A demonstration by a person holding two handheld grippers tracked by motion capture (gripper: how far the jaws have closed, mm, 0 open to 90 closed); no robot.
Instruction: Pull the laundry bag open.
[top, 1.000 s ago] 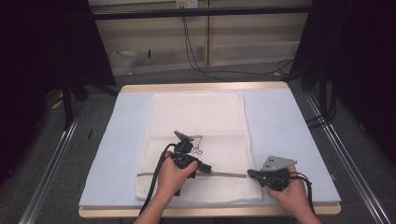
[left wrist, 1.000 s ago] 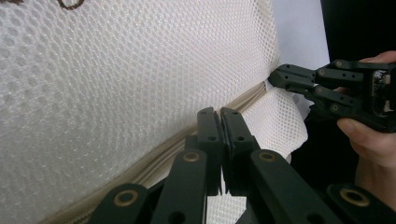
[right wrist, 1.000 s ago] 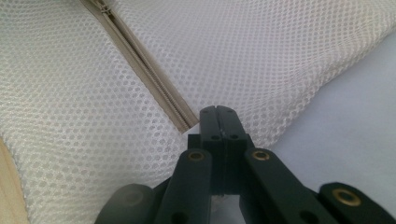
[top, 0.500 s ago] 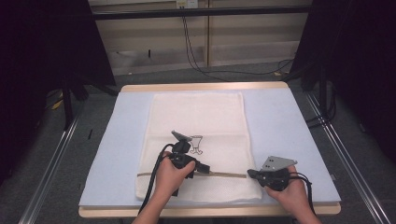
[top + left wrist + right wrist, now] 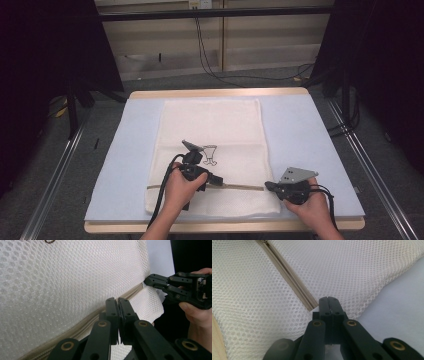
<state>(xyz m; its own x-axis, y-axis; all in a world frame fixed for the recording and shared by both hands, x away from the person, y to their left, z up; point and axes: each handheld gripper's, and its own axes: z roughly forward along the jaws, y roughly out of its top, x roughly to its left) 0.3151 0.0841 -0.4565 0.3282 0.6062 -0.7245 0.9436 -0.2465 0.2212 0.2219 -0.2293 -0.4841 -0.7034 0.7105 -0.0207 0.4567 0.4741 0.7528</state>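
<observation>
- Pale blue mat [image 5: 305,150] covers the table [image 5: 220,93] and lies under and beside both grippers, giving a soft, even bed for the cloth.
- White mesh laundry bag [image 5: 215,125] is spread flat on it, stretching away ahead of both tools; lying flat keeps its seam straight and reachable from the near edge.
- Beige zipper [image 5: 289,277] runs across the bag's near part, from the left gripper's tips to the right gripper's tips, so it sits strung between the two tools.
- Left gripper [image 5: 117,306] has its jaws pressed together right on the zipper line. I judge it is pinching the slider or pull, though the jaws hide that part. The tool lies along the track, which would suit drawing the slider along it.
- Right gripper [image 5: 328,302] is clamped with no gap between its jaws at the bag's edge, immediately beside the zipper's end; in the left gripper view its tips [image 5: 150,280] bite the mesh corner. This hold looks meant to anchor the fabric and keep the track taut against the other tool's pull.
- Small dark printed motif [image 5: 210,152] sits on the mesh just ahead of the left gripper, apart from the zipper.
</observation>
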